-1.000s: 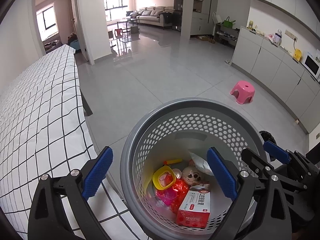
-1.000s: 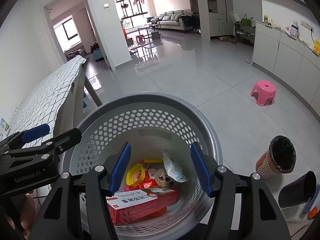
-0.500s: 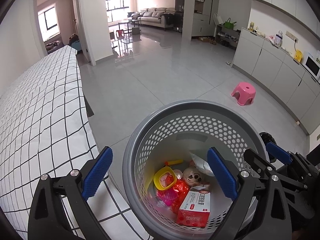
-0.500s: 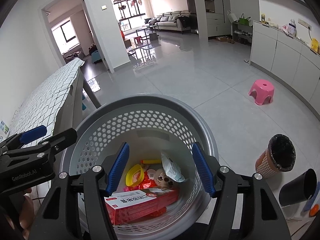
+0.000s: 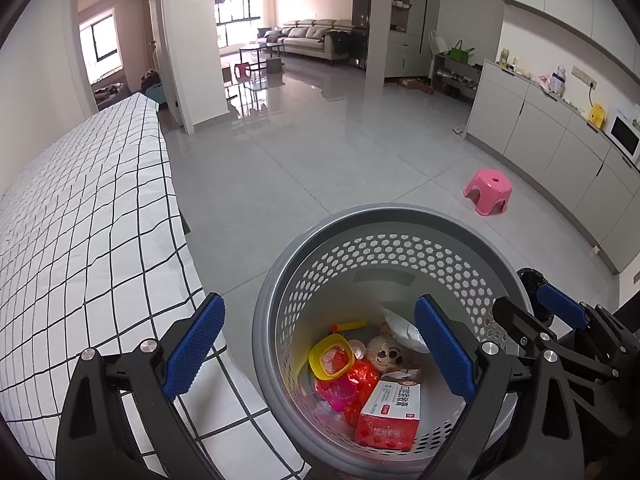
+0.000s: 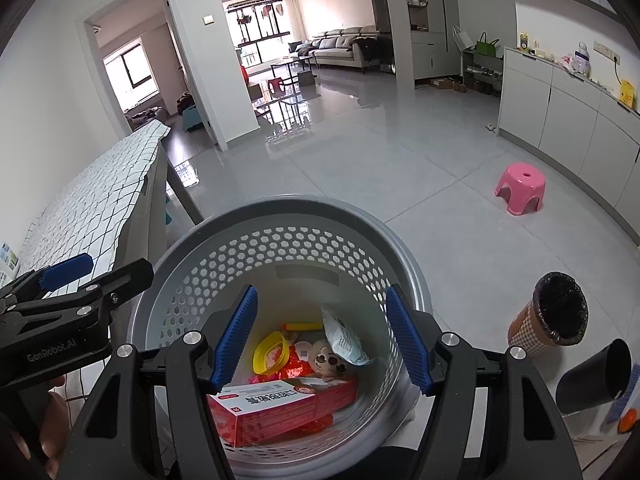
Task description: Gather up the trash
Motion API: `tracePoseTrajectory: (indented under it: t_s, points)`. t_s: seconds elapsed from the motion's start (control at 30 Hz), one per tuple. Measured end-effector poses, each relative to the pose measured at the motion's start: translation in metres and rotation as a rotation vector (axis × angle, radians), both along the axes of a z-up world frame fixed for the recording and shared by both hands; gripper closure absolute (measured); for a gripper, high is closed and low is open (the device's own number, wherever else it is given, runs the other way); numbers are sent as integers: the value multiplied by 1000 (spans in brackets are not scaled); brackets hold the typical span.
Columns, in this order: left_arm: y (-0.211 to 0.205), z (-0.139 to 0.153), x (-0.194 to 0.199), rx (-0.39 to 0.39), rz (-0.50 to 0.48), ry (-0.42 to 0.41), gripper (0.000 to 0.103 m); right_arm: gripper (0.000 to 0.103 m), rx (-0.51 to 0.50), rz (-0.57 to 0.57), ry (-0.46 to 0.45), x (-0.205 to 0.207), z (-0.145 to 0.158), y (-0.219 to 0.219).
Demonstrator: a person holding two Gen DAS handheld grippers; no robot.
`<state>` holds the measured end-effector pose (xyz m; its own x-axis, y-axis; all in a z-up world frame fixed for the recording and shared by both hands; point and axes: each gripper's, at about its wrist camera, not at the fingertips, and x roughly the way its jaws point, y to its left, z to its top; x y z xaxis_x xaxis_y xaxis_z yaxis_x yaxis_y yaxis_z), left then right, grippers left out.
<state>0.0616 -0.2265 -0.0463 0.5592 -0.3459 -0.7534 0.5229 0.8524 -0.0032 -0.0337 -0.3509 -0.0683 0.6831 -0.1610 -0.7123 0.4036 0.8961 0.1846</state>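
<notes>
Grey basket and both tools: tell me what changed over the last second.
Very little changed. Both views drift slightly, so the grey basket sits a touch lower in frame. The left tool and the right tool remain open and empty above it; nothing was grasped or released. The red box, yellow ring, white packet and small plush toy lie where they were.

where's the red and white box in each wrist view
Left wrist: the red and white box lies at the bottom of the grey basket, lower centre-right, standing on end toward the camera.
Right wrist: the box lies across the basket floor, lower centre, long side facing the camera.
Shared landmark: the pink stool on the floor, right of the basket.
</notes>
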Motion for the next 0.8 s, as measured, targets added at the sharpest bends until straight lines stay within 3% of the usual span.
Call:
tracePoseTrajectory:
  t_s: [0.8]
  points:
    - [11, 3, -5, 16, 23, -9, 6, 35, -20, 1, -16, -7, 12, 8]
